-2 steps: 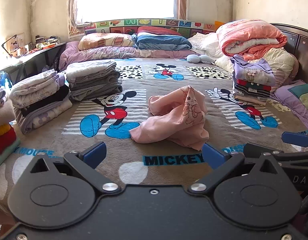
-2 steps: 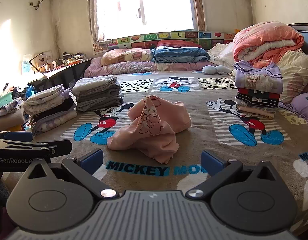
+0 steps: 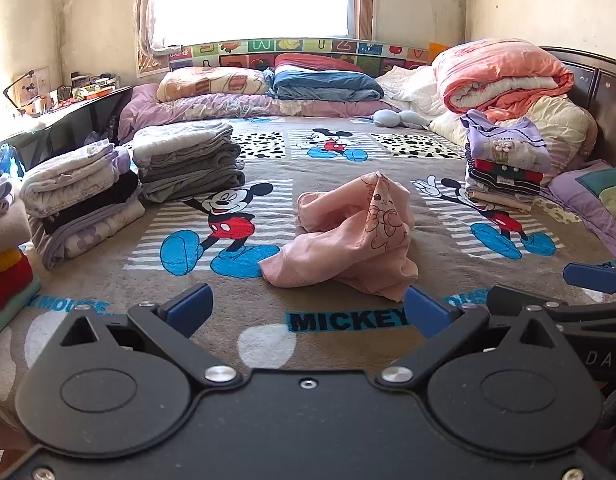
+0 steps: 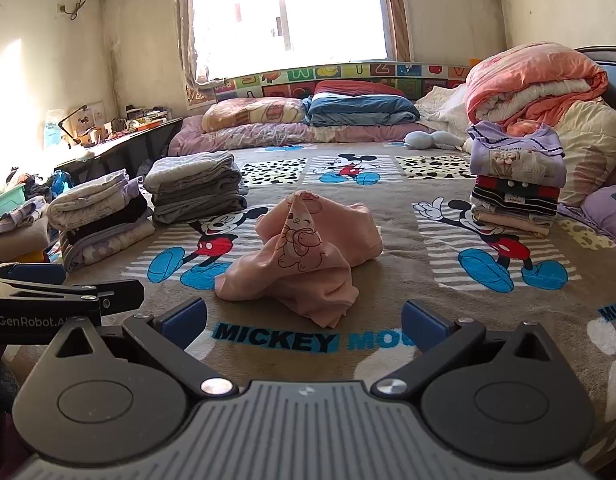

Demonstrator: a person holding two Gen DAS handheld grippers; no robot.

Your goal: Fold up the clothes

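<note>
A crumpled pink garment (image 3: 348, 236) (image 4: 303, 256) with a cartoon print lies in a heap in the middle of the Mickey Mouse bedspread (image 3: 267, 160) (image 4: 428, 200). My left gripper (image 3: 305, 310) hovers just short of it, jaws wide open, nothing between the blue pads. My right gripper (image 4: 303, 318) is likewise open and empty, a little nearer than the garment's front edge. Each gripper shows at the edge of the other's view: the right gripper (image 3: 588, 280) at the right, the left gripper (image 4: 35, 276) at the left.
Stacks of folded clothes stand on the left (image 3: 79, 196) (image 4: 99, 216), with a grey stack (image 3: 187, 160) (image 4: 195, 184) behind. Another folded stack (image 3: 504, 164) (image 4: 516, 176) sits at the right. Pillows and rolled quilts (image 3: 504, 72) line the far side under the window.
</note>
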